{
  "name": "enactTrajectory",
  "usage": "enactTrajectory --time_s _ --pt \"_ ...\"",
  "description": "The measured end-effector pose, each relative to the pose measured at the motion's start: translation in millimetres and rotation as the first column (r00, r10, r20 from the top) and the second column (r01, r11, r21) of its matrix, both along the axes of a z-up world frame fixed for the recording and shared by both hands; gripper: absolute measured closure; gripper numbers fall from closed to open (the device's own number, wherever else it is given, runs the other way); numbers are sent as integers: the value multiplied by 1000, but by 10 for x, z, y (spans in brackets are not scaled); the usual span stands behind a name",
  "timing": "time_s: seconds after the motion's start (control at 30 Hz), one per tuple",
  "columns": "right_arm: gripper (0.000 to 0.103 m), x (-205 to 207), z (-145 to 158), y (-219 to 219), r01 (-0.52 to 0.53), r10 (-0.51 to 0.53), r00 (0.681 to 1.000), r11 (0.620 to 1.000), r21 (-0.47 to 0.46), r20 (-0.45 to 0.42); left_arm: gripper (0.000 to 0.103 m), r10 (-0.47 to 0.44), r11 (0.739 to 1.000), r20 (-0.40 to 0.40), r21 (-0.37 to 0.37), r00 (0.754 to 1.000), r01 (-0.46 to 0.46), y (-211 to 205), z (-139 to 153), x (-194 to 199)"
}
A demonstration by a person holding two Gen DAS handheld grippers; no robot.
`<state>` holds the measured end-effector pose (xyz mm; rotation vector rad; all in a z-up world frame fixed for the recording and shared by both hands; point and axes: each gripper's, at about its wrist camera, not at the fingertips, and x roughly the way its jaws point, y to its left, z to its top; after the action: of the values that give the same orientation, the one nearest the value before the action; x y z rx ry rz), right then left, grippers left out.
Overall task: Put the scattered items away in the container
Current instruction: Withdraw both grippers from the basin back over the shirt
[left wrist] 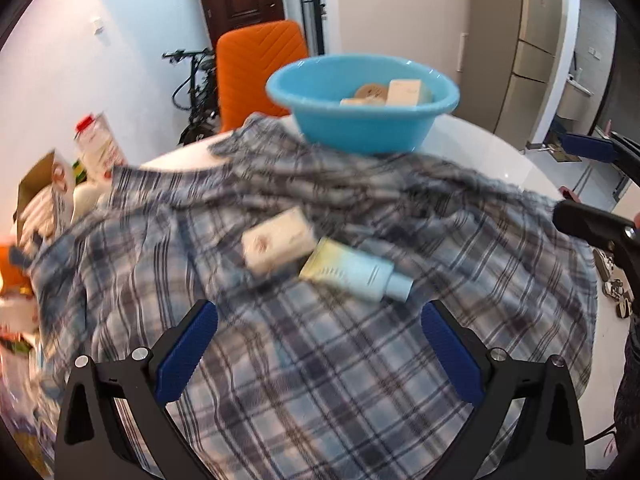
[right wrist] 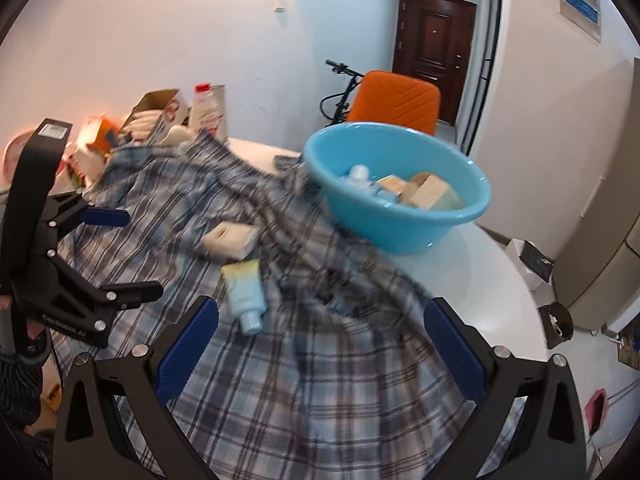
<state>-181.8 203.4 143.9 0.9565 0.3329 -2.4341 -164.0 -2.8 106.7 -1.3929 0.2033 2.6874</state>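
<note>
Both our left claw (left wrist: 319,354) and right claw (right wrist: 321,354) hang spread apart, holding nothing. At twelve o'clock from the left claw, on the rumpled plaid cloth (left wrist: 320,380), lie a light, stiff cream cardboard box (left wrist: 278,240) and a soft, slippery pale-blue squeeze tube (left wrist: 352,270); we judge flat sides best for gripping. The round blue plastic basin (left wrist: 362,104) sits beyond.

orange chair (left wrist: 260,68), bike (right wrist: 340,88) w/ door (right wrist: 434,36)

Blue-grey plaid cloth (left wrist: 320,360), sky-blue basin (left wrist: 362,120), cream box (left wrist: 278,240), orange chair (left wrist: 256,68).

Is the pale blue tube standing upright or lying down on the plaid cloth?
Lying down. The tube rests flat on the plaid cloth, cap end toward the camera, beside the cream box.
</note>
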Motion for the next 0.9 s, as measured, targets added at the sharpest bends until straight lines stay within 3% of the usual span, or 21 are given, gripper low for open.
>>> enactTrajectory --time_s 0.3,0.5,0.63,0.9 --pt "0 133 -533 -272 -109 110 991 994 -18 76 0 -14 1000 93 -18 996 16 -299 -364 154" --pt "0 160 -784 -249 -77 92 986 991 -110 142 0 36 999 104 24 994 -38 -443 -495 273" --pt "0 146 -907 -277 -61 85 977 991 -120 198 0 67 998 104 4 992 -68 -398 -630 307" --pt "0 286 -891 -320 -135 140 985 989 -60 105 0 33 999 124 1 992 -33 -232 -745 285"
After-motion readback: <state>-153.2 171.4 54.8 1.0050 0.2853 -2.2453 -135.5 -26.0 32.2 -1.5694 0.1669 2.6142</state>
